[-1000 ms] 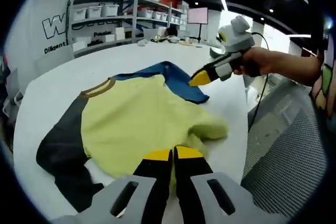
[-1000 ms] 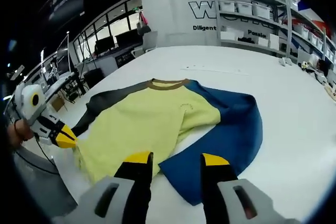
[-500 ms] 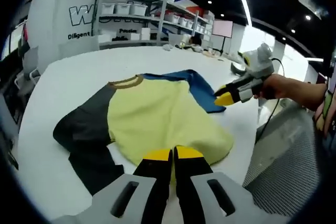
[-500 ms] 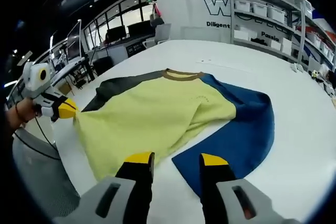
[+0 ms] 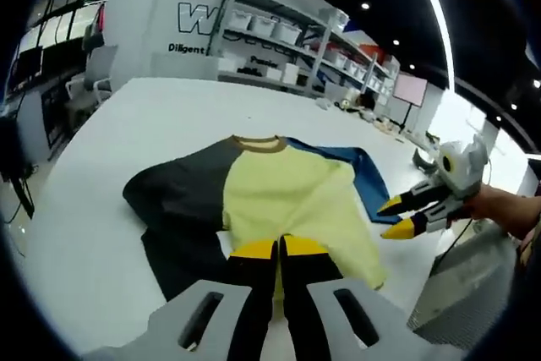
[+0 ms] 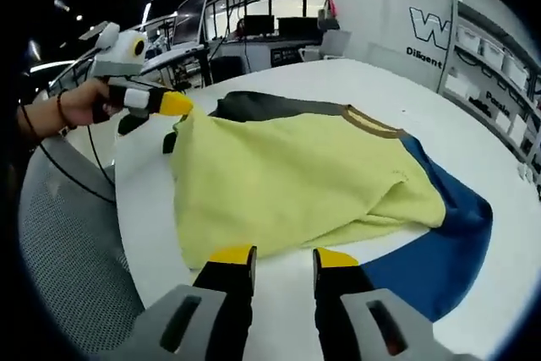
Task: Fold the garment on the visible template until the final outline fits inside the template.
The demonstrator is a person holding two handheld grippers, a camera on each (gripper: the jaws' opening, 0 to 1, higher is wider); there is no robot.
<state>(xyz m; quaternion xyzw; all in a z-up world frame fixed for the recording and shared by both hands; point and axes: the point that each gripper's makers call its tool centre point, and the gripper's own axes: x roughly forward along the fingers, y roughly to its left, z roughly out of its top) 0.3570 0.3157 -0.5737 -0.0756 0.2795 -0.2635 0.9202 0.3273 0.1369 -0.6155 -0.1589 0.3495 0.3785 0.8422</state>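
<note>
Two tongs work over one garment (image 5: 279,200), a yellow shirt with a dark grey sleeve, a blue sleeve and a brown collar, spread on the white counter (image 5: 101,183) in the middle of both views. In the left gripper view, the left tongs (image 5: 279,248) at bottom centre are closed, pinching the yellow hem. In the right gripper view, those same left tongs (image 6: 179,106) sit at upper left, held by a hand (image 6: 80,106), lifting a corner of the yellow fabric off the counter. The right tongs (image 6: 283,256) at the bottom of that view stand open just short of the garment's near edge, gripping nothing; they appear at the right of the left gripper view (image 5: 397,216), also parted. Shelving (image 5: 279,40) lines the far wall.
</note>
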